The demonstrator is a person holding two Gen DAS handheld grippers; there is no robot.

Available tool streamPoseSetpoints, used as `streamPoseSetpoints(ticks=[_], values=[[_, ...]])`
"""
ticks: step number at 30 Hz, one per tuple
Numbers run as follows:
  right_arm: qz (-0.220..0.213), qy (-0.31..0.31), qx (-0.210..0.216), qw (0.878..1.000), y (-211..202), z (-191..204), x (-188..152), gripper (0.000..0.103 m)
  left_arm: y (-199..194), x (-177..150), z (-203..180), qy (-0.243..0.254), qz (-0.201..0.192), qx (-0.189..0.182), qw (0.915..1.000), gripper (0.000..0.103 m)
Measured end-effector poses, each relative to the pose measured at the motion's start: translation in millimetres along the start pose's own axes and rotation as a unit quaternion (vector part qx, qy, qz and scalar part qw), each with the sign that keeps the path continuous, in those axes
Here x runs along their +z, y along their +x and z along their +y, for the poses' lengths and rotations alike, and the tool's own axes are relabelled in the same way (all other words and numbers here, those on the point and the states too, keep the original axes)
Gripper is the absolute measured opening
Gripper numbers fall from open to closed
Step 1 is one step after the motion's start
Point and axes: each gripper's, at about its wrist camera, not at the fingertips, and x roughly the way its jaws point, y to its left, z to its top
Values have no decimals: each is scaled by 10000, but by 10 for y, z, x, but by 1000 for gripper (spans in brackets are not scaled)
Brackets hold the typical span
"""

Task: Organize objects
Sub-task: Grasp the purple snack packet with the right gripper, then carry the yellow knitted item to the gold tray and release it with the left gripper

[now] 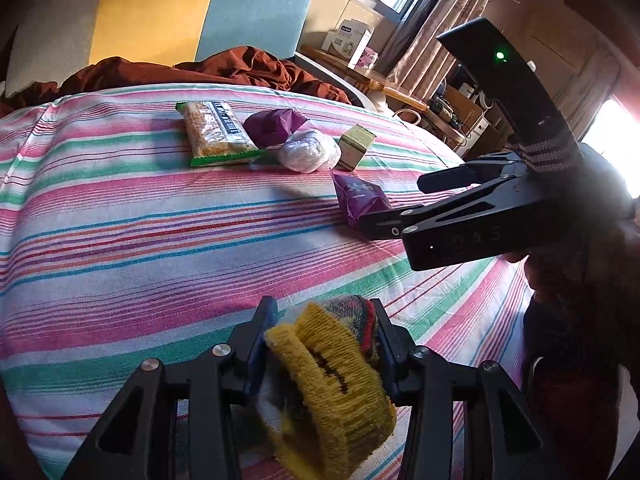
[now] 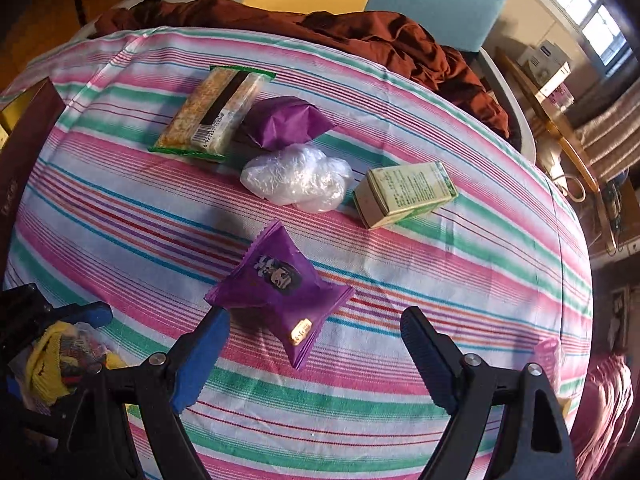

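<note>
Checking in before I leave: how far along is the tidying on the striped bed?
Nothing looks sorted yet. In hand: the left gripper clamps a yellow knitted sock bundle; the open right gripper hovers over the purple snack packet. Left: green-edged cracker pack, purple pouch, clear plastic bag, green box.

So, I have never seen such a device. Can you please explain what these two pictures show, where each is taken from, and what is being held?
No robot here: a person holds a two-finger gripper in each hand, each carrying a fisheye camera looking along its fingers. The left camera shows the left gripper shut on a yellow knitted sock. The right camera shows the right gripper open above a purple snack packet. On the striped bedsheet also lie a cracker packet, another purple packet, a clear plastic bag and a small green box.
</note>
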Motion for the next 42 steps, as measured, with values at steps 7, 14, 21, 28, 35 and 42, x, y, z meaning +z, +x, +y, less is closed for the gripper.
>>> streamPoseSetpoints(ticks=[7,14,21,28,35,42], values=[[45,126,428,9990,159,-8,132,48,-2,-12,20,-18,-56,-78,10000,48],[316,1128,629,9911,105,-27,-64,37,-4,-13,26,-27,-74,-108,9999,48],[313,2290,975,9680,11,-101,-477,37,-32,-35,-8,59,-84,-14,9999,48],[248,2113,778,9740,21,-68,-451,37,-40,-55,-77,260,-70,210,9994,47],[169,1966,683,9780,20,-67,-434,37,-29,-66,-206,581,43,587,9966,50],[131,1964,726,9777,35,-123,-418,37,-64,-76,-231,531,82,758,9957,49]])
